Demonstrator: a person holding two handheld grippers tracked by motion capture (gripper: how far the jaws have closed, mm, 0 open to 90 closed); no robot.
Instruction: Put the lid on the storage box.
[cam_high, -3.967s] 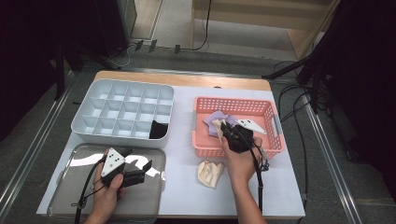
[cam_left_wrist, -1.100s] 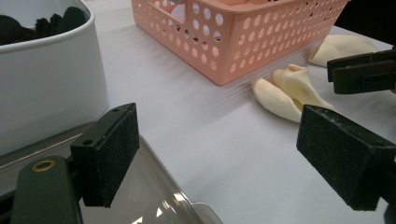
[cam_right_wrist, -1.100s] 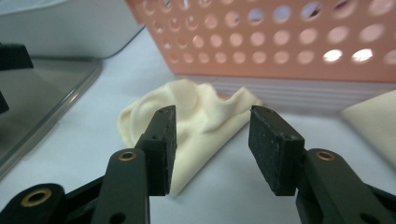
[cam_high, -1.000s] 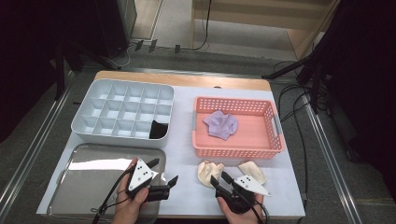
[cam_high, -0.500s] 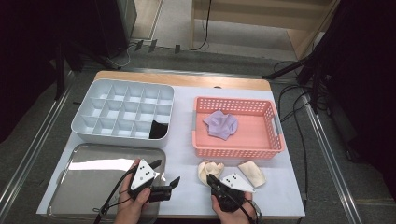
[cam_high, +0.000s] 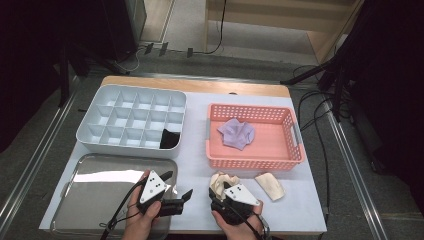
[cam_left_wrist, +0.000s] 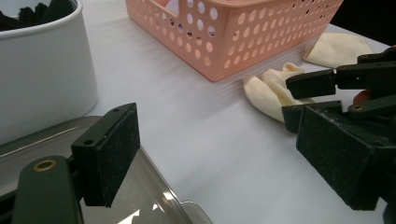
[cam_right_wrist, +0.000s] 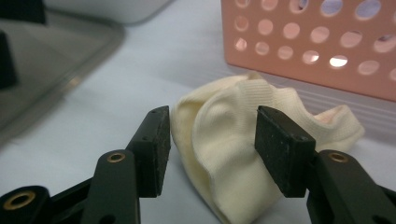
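I have the right gripper (cam_right_wrist: 210, 149) lined up on the crumpled sock (cam_right_wrist: 233, 154): its jaws have just been opening and now stand apart, with the sock's near fold between them, unpinched. Next I'd push slightly forward and close. The left gripper (cam_high: 176, 191), beside it over the tray (cam_high: 95, 190), hangs open and empty.

Four seconds back the right gripper (cam_high: 218, 189) is up in the pink basket (cam_high: 298, 150); now it sits at the near edge of the bench (cam_high: 195, 150), and a second cream sock (cam_high: 270, 186) lies beside the crumpled cream sock (cam_right_wrist: 224, 140). Since a second ago the gripper shifts left onto that crumpled sock, its jaws just reopening around it. The left gripper (cam_high: 180, 192) moves from the steel tray's (cam_high: 95, 190) middle to its right edge.
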